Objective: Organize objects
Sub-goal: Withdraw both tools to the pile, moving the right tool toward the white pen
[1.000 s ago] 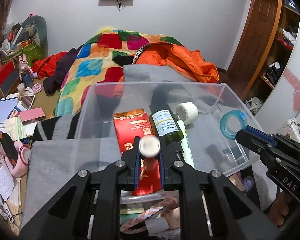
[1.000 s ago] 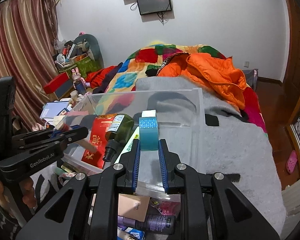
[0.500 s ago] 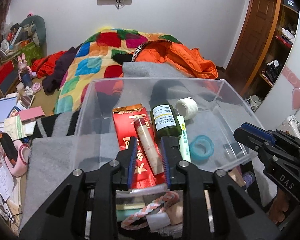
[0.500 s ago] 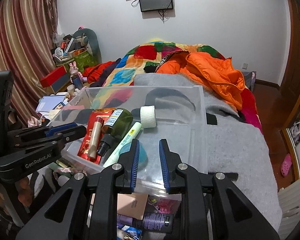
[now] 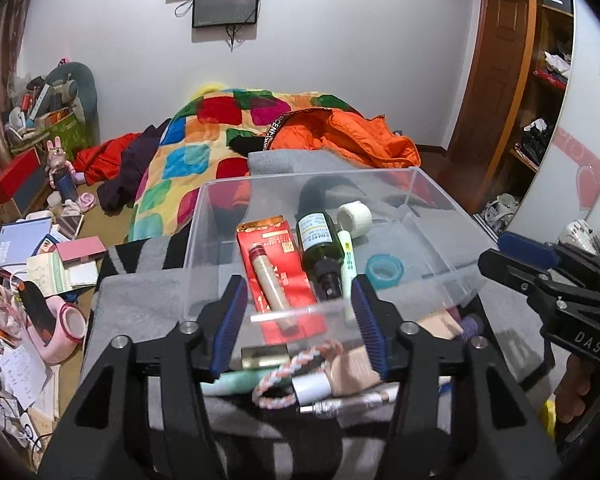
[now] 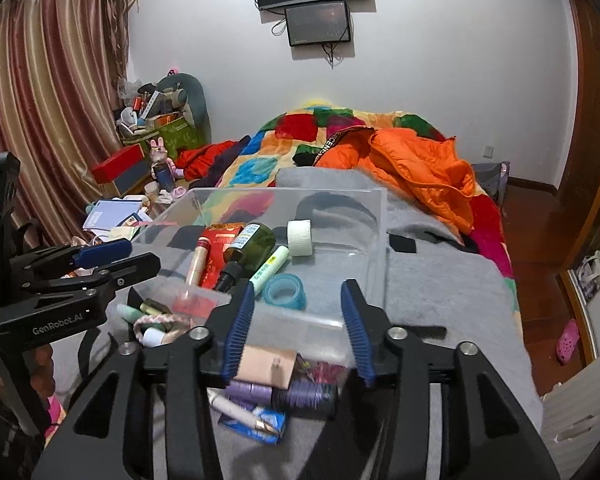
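A clear plastic box (image 5: pixel 432 196) (image 6: pixel 376 216) sits on a grey blanket. Inside lie a red packet (image 5: pixel 274 240), a beige tube (image 5: pixel 268 276) (image 6: pixel 198 260) on it, a dark green bottle (image 5: pixel 318 240) (image 6: pixel 252 242), a pale green stick (image 5: pixel 347 256) (image 6: pixel 270 266), a white tape roll (image 5: pixel 354 220) (image 6: pixel 300 232) and a teal tape ring (image 5: pixel 384 271) (image 6: pixel 285 290). My left gripper (image 5: pixel 298 328) is open and empty at the box's near wall. My right gripper (image 6: pixel 298 328) is open and empty at the near right of the box.
Loose cosmetics lie in front of the box: a braided band (image 5: pixel 290 376), a gold-capped tube (image 5: pixel 264 356), purple tubes (image 6: pixel 276 394), a beige case (image 6: pixel 266 366). A bed with a patchwork quilt (image 5: pixel 188 156) and orange jacket (image 6: pixel 416 168) lies beyond. Floor clutter is at left.
Both grippers let go of their loads and opened wide. The beige tube now lies on the red packet and the teal ring lies in the box. Both grippers pulled back.
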Available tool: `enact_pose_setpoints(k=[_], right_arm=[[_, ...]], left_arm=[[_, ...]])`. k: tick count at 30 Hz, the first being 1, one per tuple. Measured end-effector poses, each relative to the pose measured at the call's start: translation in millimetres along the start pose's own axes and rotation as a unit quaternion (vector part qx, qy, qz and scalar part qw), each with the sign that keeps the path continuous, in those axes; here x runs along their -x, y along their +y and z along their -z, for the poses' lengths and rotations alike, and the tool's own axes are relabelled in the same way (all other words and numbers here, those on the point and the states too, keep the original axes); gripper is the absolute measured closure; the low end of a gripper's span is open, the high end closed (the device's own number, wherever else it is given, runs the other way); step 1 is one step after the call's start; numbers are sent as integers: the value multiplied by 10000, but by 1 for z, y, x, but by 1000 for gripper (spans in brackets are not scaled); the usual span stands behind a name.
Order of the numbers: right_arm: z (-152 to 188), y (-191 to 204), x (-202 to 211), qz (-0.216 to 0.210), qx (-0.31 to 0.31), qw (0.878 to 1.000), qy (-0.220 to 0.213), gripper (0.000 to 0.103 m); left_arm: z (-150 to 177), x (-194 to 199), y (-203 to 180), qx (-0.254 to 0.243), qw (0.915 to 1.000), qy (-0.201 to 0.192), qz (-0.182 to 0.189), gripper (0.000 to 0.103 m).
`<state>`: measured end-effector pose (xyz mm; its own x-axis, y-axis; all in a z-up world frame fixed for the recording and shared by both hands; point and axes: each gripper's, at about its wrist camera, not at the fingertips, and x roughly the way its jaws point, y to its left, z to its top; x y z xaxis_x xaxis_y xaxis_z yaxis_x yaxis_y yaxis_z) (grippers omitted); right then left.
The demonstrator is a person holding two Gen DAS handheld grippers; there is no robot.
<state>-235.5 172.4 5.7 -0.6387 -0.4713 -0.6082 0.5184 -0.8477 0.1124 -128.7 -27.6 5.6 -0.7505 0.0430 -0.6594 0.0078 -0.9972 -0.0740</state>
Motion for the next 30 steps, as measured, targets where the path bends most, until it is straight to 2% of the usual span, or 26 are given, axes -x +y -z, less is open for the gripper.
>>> enact_pose_setpoints(k=[6,11,22,27,30], right_arm=[[21,-2,11,16,-21,9999,136,57],[45,-4,7,-134,-97,9989,439,57],[72,30,-20,-641,397,9920,1014,56],[84,41,-9,-1237,642,9836,1147,54],[89,41,-3,-1195,709,9839,1124,54]], left_arm=[[23,10,-7,-141,9999,73,-38,39],[47,6,-9,-127,9994,332,-34,39],[86,4,1,193,9972,721,53,38],[96,7,9,388,9960,797,96,38],[96,8,11,515,9954,794,169,38]])
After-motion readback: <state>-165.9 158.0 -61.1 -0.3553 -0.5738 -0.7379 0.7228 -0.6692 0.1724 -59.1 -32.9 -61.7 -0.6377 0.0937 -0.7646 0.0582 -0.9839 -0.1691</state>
